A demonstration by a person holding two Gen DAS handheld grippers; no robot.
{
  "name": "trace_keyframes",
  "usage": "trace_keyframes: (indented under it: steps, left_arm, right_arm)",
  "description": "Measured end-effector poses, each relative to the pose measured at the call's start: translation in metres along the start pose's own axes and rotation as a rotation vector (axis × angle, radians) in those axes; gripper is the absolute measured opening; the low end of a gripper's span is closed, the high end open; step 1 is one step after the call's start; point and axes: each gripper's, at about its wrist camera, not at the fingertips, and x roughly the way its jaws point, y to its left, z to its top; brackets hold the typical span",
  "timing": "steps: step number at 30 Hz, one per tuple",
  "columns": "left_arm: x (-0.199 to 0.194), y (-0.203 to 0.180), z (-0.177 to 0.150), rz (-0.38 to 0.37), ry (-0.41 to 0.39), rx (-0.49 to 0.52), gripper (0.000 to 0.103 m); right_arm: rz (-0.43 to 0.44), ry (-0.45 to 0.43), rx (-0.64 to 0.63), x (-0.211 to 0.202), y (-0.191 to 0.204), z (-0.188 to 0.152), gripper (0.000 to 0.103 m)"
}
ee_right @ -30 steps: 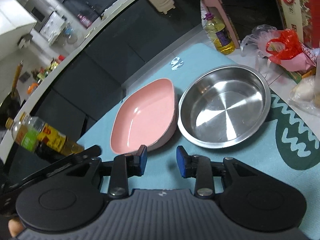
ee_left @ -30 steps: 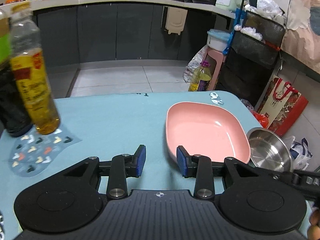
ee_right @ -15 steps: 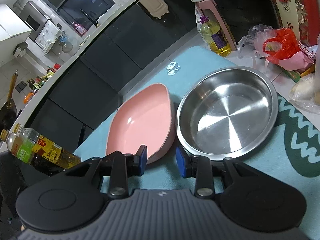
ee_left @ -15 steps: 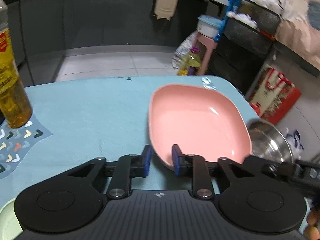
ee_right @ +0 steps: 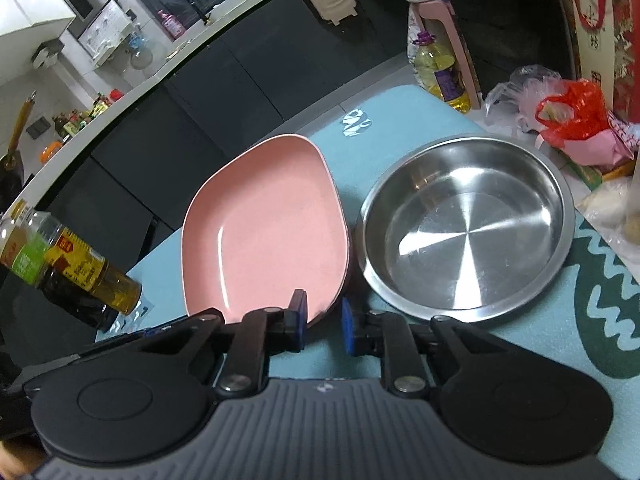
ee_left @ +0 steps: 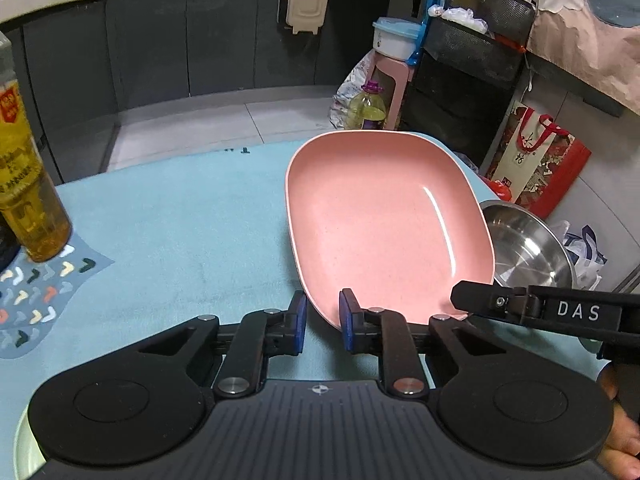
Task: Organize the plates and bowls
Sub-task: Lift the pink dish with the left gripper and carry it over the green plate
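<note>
A pink rounded-rectangle plate [ee_left: 380, 216] [ee_right: 272, 232] lies on the light blue table cloth [ee_left: 180, 232], with a round steel bowl [ee_right: 464, 228] [ee_left: 524, 244] just to its right. My left gripper [ee_left: 323, 322] straddles the plate's near rim, its jaws closing and the blue pads pressing on it. My right gripper [ee_right: 323, 320] is closing the same way on the plate's near right edge, close to the bowl. Its black finger [ee_left: 464, 300] shows at that corner in the left wrist view.
An oil bottle [ee_left: 28, 200] [ee_right: 80, 264] stands at the table's left on a patterned mat [ee_left: 36, 300]. A pale green dish edge [ee_left: 24, 448] shows at the near left corner. A teal-and-white mat [ee_right: 600, 320] lies right of the bowl. Bags and a bottle stand on the floor beyond the table.
Both grippers came forward onto the pink plate's near rim and their jaws narrowed around it. The plate now looks larger and nearer in the left wrist view.
</note>
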Motion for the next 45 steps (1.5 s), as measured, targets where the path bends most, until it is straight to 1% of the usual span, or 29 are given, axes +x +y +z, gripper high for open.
trace_keyframes:
  steps: [3,9,13,19,27,36,45]
  left_arm:
    - [-0.012,0.001,-0.003,0.011,-0.018,0.013,0.016]
    - [-0.043,0.01,-0.008,0.016,-0.049,0.011,0.016]
    - [-0.068,0.02,-0.017,0.031,-0.064,-0.001,0.016]
    - [-0.103,0.042,-0.039,0.057,-0.08,-0.043,0.017]
    - [-0.142,0.073,-0.07,0.058,-0.101,-0.128,0.017]
    - [-0.156,0.098,-0.102,0.082,-0.092,-0.197,0.018]
    - [-0.157,0.111,-0.12,0.086,-0.066,-0.247,0.02]
  right_arm:
    - [0.014,-0.003,-0.017,-0.006,0.005,-0.004,0.0]
    - [0.051,-0.012,-0.055,-0.02,0.024,-0.012,0.0]
    - [0.08,-0.001,-0.073,-0.028,0.038,-0.019,0.0]
    - [0.122,0.048,-0.099,-0.033,0.061,-0.033,0.0]
    - [0.153,0.1,-0.171,-0.039,0.096,-0.055,0.0]
    - [0.149,0.158,-0.236,-0.032,0.119,-0.075,0.0]
    - [0.132,0.195,-0.271,-0.029,0.134,-0.092,0.0]
